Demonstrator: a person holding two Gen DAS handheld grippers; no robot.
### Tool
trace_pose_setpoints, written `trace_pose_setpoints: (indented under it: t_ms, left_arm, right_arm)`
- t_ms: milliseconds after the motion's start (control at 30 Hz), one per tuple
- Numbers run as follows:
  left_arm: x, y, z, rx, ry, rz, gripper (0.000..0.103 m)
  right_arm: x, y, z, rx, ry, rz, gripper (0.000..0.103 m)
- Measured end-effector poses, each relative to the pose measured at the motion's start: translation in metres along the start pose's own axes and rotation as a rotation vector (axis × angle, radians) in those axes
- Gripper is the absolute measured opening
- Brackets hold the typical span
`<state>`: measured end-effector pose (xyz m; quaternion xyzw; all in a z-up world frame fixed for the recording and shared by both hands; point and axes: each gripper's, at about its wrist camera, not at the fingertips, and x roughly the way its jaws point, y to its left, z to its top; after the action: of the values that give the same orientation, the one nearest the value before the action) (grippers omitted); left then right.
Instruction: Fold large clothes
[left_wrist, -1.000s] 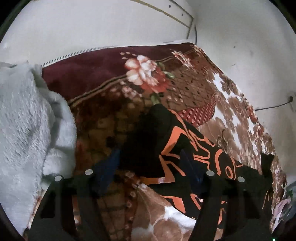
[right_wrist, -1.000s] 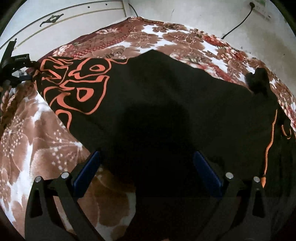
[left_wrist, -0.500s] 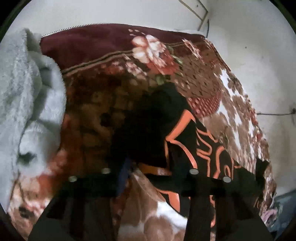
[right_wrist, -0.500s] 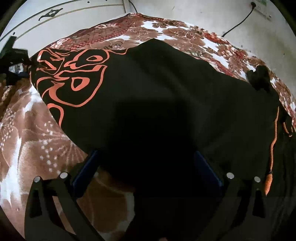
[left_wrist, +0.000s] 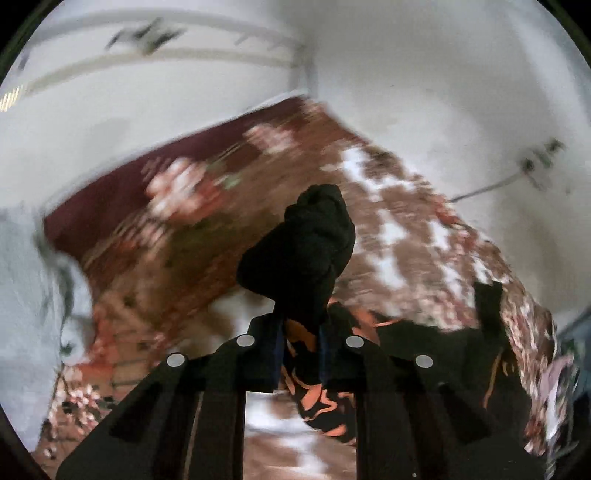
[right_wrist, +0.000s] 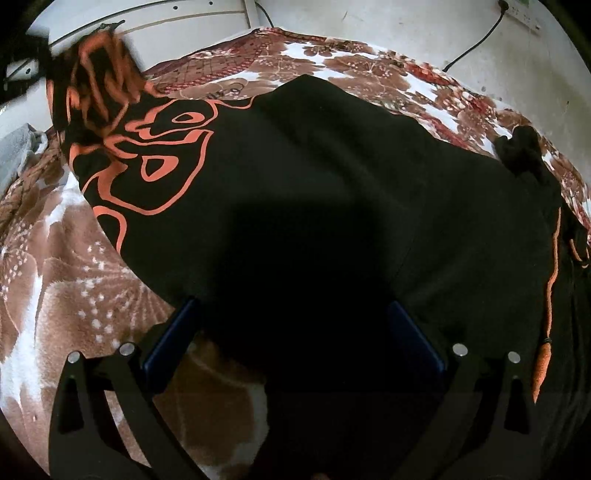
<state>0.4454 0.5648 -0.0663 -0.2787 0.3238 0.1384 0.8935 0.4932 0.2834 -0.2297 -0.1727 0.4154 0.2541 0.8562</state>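
A large black garment (right_wrist: 332, 192) with orange line print lies spread on a brown floral blanket (right_wrist: 48, 280). My left gripper (left_wrist: 301, 350) is shut on a bunched black corner of the garment (left_wrist: 306, 247) and holds it lifted above the bed. That raised corner shows blurred at the far left of the right wrist view (right_wrist: 96, 74). My right gripper (right_wrist: 295, 332) is open, its blue-padded fingers (right_wrist: 173, 332) wide apart over the garment's near edge, which lies dark in shadow between them.
A grey fleece blanket (left_wrist: 29, 295) lies at the left of the bed. White walls close in behind and to the right, with a cable (right_wrist: 476, 40) running to a wall socket. A dark bundle (right_wrist: 524, 147) sits at the garment's far right.
My left gripper has closed on the garment's corner and lifted it up off the bed. The right gripper has stayed open in place.
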Motion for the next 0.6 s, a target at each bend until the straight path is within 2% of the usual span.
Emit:
trace_pose_setpoints:
  t_ms: [167, 300, 500, 600]
  left_arm:
    - [-0.019, -0.1, 0.016, 0.121, -0.04, -0.029, 0.013]
    - [-0.017, -0.185, 0.013, 0.216, -0.038, -0.041, 0.013]
    - [-0.027, -0.323, -0.024, 0.404, -0.04, -0.083, 0.013]
    - [-0.022, -0.377, -0.052, 0.497, -0.014, -0.092, 0.013]
  right_arm:
    - [-0.002, 0.0, 0.0, -0.002, -0.004, -0.003, 0.1]
    - [-0.008, 0.0, 0.002, -0.008, 0.0, 0.003, 0.099]
    - [-0.032, -0.018, 0.003, -0.004, 0.01, 0.009, 0.099]
    - [-0.038, -0.026, -0.006, 0.003, 0.031, 0.02, 0.099]
